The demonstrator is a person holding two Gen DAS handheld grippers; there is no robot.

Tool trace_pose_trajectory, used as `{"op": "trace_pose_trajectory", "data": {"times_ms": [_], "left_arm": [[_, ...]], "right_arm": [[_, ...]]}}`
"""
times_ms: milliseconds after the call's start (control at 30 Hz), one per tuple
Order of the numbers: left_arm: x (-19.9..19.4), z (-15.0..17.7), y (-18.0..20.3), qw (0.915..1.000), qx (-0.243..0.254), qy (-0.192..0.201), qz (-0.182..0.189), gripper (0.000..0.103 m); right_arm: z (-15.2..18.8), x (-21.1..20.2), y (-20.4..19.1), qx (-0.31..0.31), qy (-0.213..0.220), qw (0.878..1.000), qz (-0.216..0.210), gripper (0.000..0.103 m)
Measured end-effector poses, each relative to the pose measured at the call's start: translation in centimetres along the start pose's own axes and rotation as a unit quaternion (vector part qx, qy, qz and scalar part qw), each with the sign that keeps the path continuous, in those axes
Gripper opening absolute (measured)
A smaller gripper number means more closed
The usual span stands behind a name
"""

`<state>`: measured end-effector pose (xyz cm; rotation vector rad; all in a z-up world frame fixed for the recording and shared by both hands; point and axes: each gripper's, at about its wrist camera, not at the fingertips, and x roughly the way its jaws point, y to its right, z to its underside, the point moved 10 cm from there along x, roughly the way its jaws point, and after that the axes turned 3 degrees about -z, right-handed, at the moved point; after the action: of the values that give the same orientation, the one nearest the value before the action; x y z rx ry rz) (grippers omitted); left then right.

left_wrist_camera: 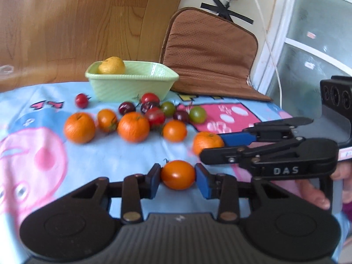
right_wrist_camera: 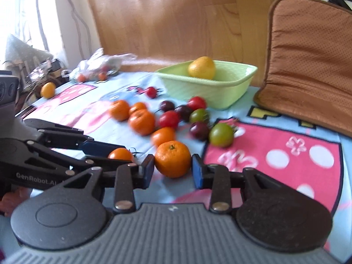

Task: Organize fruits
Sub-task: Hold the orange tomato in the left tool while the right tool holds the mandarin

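My left gripper is shut on an orange tomato near the table's front; the tomato also shows in the right wrist view. My right gripper has its pads on both sides of a mandarin, touching it; the mandarin also shows in the left wrist view. More mandarins, red, dark and green tomatoes lie scattered behind. A pale green bowl at the back holds a yellow citrus fruit.
A brown cushion leans against the wall right of the bowl. A plastic bag with fruit and a yellow fruit lie at the far left of the cartoon tablecloth. A wooden board stands behind.
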<state>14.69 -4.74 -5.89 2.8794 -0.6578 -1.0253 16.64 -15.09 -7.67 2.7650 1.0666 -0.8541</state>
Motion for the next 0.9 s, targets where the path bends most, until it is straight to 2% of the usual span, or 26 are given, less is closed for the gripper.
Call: {"op": "trace_pose_trajectory", "data": {"times_ms": [100,200,300,567,633,833,900], "left_arm": [[-2.6,1.2,-0.5,0.9998,0.006,0.01,-0.015,0.034],[-4.5,2.0,-1.6,0.9984,0.007,0.019,-0.053,0.034],[-4.9,2.9,-2.9,0.9964,-0.014,0.014,-0.083,0.035],[-5.1,3.1,-3.4,0.9928,-0.019,0.023,-0.116,0.037],[-5.1,3.2,-3.4,0.9918,-0.016,0.023,-0.125,0.037],[-5.2,3.4,-3.5,0.9897,-0.012,0.023,-0.141,0.038],[-5.2,3.4,-3.5,0.9893,-0.014,0.022,-0.144,0.042]], "right_arm": [[1.3,-1.2,-2.9,-0.023,0.003,1.0,-0.006,0.039],[2.0,-1.7,-5.3,-0.018,0.005,0.999,-0.029,0.039],[2.4,-1.3,-6.8,-0.038,0.005,0.999,-0.015,0.04],[2.7,-0.9,-7.1,-0.038,0.008,0.999,0.016,0.042],[2.9,-1.1,-7.3,-0.034,0.009,0.999,0.014,0.047],[3.1,-1.1,-7.6,-0.04,0.011,0.999,0.026,0.047],[3.2,-1.1,-7.6,-0.04,0.011,0.999,0.03,0.047]]}}
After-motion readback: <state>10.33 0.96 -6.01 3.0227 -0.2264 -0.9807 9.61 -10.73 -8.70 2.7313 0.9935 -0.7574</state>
